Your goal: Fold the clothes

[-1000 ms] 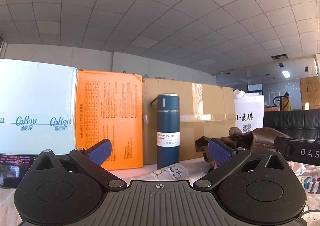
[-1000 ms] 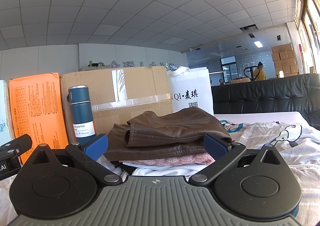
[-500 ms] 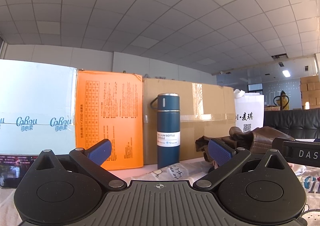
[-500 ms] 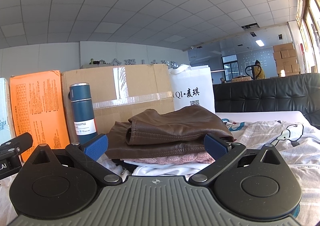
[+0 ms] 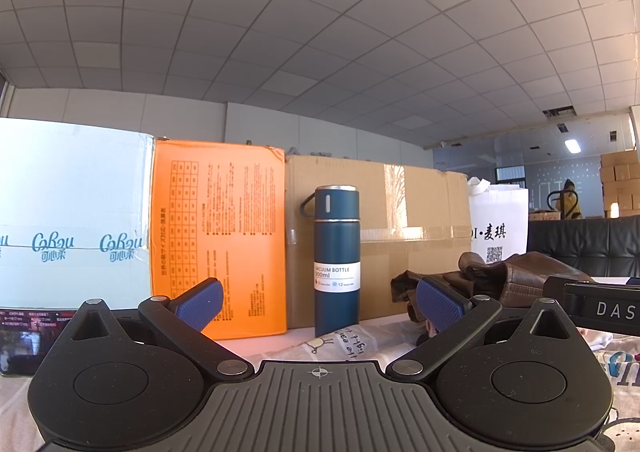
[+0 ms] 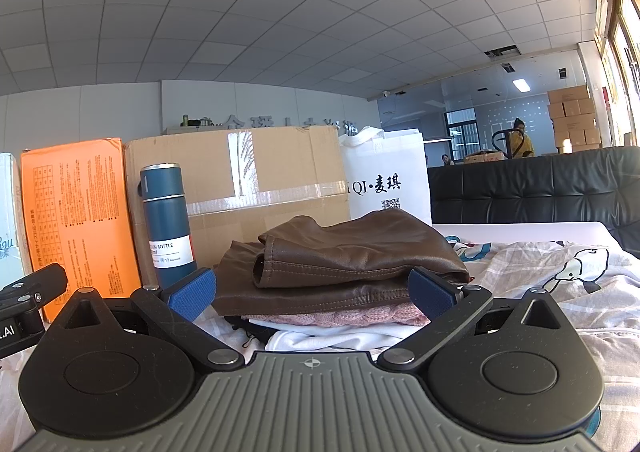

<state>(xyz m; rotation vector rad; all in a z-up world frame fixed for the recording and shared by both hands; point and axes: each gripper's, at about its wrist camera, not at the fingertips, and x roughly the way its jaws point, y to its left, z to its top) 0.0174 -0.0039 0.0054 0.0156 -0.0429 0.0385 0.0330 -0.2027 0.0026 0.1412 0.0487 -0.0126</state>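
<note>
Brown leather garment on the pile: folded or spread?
Folded. The brown leather garment lies doubled in layers atop the pink knit and white clothing.

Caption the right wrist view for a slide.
Open right hand-held gripper faces a folded brown leather jacket atop stacked clothes.

ceiling: white grid tiles overhead | wall: pale, far ahead | boxes: row ahead, white, orange, cardboard | sofa: black, ahead-right | windows: far right, bright | stacked cartons: far ahead-right | ceiling lamp: lit
</note>
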